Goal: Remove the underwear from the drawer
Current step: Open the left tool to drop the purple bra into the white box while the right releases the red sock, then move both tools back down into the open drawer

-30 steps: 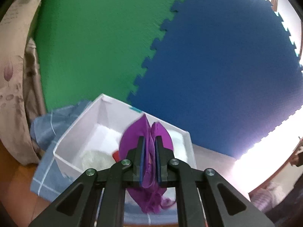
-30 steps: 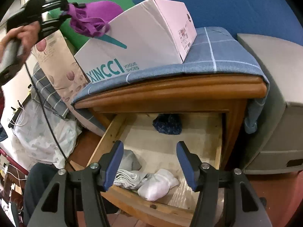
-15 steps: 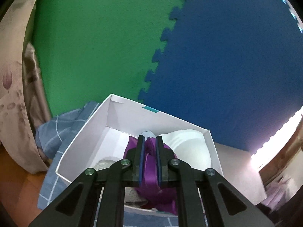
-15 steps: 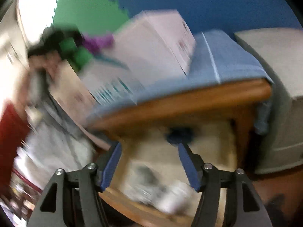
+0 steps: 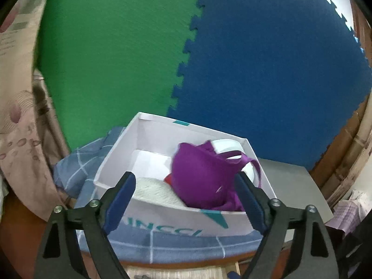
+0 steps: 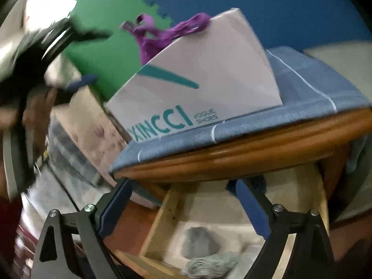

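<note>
The purple underwear [image 5: 204,174] lies in the open white shoe box [image 5: 162,214] on the blue-clothed cabinet top. My left gripper [image 5: 186,200] is open and empty just in front of the box. In the right wrist view the purple underwear [image 6: 158,34] sticks out over the box [image 6: 197,88]. My right gripper [image 6: 183,207] is open and empty above the open wooden drawer [image 6: 158,218], which holds grey underwear [image 6: 202,244] and a grey rolled piece [image 6: 211,267]. A dark blue piece [image 6: 258,181] lies at the drawer's back.
A white item [image 5: 155,190] and a red one [image 5: 168,179] also lie in the box. A grey bin [image 5: 290,190] stands right of the cabinet. A floral curtain [image 5: 18,127] hangs on the left. Green and blue foam mats [image 5: 255,58] cover the wall.
My left gripper has opened and let the purple underwear drop into the box. The right gripper has swung down and nearer to the drawer.
</note>
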`<state>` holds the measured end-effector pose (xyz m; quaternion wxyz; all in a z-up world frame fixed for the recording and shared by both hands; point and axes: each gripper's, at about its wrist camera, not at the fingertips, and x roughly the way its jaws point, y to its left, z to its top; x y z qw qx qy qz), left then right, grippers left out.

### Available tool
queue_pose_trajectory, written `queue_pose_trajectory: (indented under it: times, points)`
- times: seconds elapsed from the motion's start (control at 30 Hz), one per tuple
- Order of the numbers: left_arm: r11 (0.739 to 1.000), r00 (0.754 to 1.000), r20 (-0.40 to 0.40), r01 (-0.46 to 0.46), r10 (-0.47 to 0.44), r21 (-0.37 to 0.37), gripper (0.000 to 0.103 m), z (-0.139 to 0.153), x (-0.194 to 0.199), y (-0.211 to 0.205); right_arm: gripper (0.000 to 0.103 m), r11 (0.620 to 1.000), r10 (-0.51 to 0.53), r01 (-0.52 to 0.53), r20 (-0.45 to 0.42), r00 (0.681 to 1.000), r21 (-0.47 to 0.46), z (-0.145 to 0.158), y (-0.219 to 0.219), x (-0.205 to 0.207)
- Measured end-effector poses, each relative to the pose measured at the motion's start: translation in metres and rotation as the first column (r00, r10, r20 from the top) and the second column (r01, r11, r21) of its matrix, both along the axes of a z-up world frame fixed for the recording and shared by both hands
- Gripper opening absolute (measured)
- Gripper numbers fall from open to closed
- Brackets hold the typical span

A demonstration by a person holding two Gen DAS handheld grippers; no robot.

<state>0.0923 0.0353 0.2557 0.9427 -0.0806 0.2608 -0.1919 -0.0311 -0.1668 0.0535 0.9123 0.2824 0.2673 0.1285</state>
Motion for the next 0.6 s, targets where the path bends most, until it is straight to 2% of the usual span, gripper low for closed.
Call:
queue_pose_trajectory:
  times: [0.03,0.13,0.23,0.33,0.43,0.53,0.6]
  points:
    - [1.000,1.000,0.007,-0.002,0.002,-0.007,0.084,0.001,-0.007,0.006,0.093,0.995,-0.021,0.022,-0.004,1.000,0.092,-0.003,-0.004,0.000]
    - [0.998,1.000,0.000,0.003,-0.003,-0.063,0.084,0.005,-0.031,0.023,0.093,0.974,-0.088,0.091,-0.021,0.996,0.208,-0.013,0.005,0.002]
    - [0.994,1.000,0.007,0.008,-0.007,-0.105,0.084,0.006,-0.068,0.039,0.093,0.981,-0.084,0.084,-0.005,0.996,0.173,-0.018,0.045,0.013]
    - [0.993,0.999,0.034,0.006,-0.002,-0.114,0.085,0.013,-0.104,0.046,0.093,0.977,-0.066,0.063,0.010,0.998,0.201,-0.021,0.086,0.020]
    - [0.998,0.995,0.094,0.042,-0.038,-0.036,0.085,0.029,-0.139,0.034,0.093,0.964,0.013,-0.017,0.017,1.000,0.264,-0.023,0.125,0.024]
    - [0.994,0.979,0.169,0.110,-0.111,0.016,0.087,0.046,-0.167,0.020,0.093,0.928,0.182,-0.163,-0.026,0.983,0.336,-0.030,0.162,0.025]
    - [0.986,0.980,0.115,0.164,-0.160,-0.026,0.088,0.051,-0.172,0.017,0.093,0.893,0.278,-0.240,-0.046,0.960,0.381,-0.035,0.183,0.021]
